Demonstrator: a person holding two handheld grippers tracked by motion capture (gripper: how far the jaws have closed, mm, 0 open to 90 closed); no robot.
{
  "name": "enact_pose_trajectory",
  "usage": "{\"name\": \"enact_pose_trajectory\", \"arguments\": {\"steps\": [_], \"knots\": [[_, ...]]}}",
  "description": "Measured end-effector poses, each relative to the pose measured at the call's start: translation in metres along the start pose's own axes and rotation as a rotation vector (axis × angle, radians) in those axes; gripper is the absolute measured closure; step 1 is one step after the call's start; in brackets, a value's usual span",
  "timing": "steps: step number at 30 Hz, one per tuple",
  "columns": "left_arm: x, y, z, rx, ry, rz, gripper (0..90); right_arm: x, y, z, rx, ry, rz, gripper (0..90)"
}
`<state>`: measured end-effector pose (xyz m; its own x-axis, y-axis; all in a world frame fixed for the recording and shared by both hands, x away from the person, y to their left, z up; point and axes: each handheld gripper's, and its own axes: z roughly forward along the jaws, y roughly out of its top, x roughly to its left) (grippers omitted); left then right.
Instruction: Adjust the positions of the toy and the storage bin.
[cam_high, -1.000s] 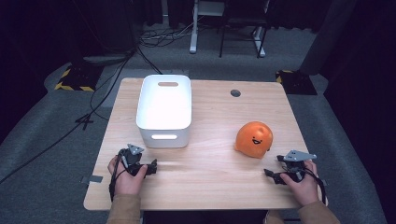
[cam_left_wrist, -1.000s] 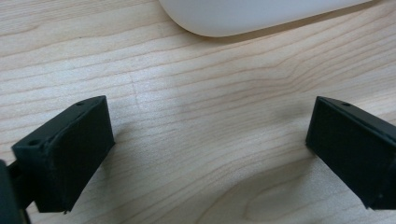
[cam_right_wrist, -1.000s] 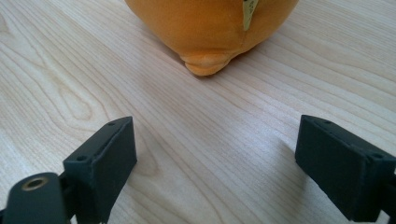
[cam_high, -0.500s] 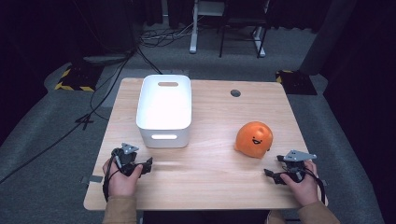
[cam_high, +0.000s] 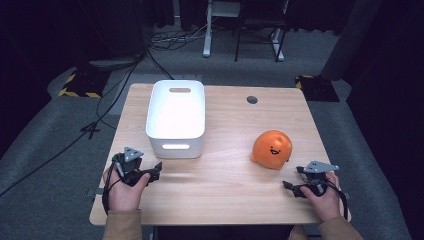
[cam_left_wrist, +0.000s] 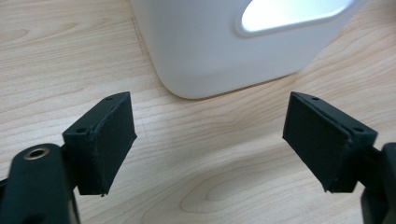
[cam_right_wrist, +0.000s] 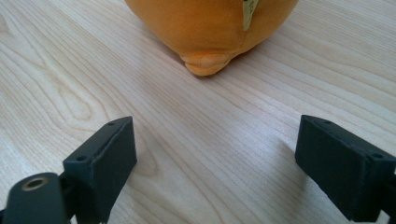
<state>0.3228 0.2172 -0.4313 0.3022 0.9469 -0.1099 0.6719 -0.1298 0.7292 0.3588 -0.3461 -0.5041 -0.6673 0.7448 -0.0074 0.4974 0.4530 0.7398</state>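
Note:
A white plastic bin (cam_high: 175, 142) with handle cut-outs stands on the left half of the wooden table (cam_high: 225, 192). An orange round plush toy with a smiley face (cam_high: 271, 149) lies at the right. My left gripper (cam_high: 156, 171) is held near the front left edge and points right, just below the bin's near wall (cam_left_wrist: 224, 51). Its jaws (cam_left_wrist: 210, 144) have just been closing and stand apart with nothing between them. My right gripper (cam_high: 288, 187) rests near the front right corner, open and empty. The toy (cam_right_wrist: 210, 28) is a short way ahead of it (cam_right_wrist: 215, 163).
A round cable hole (cam_high: 252, 99) sits in the table's far edge. Beyond the table are grey carpet, loose cables (cam_high: 115, 85) and chair or desk legs (cam_high: 240, 35). Bare wood lies between the two grippers and between bin and toy.
The left hand has lifted its gripper a little and drifted slightly left. The right hand and gripper, the bin and the toy have not moved.

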Motion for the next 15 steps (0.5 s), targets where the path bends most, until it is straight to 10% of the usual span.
{"name": "enact_pose_trajectory", "arguments": {"steps": [15], "knots": [[-0.002, 0.021, -0.016, -0.108, 0.0, 0.008, 21.6, 0.0, 0.0, 0.0, 0.003, 0.002, -0.003, 12.7]]}}
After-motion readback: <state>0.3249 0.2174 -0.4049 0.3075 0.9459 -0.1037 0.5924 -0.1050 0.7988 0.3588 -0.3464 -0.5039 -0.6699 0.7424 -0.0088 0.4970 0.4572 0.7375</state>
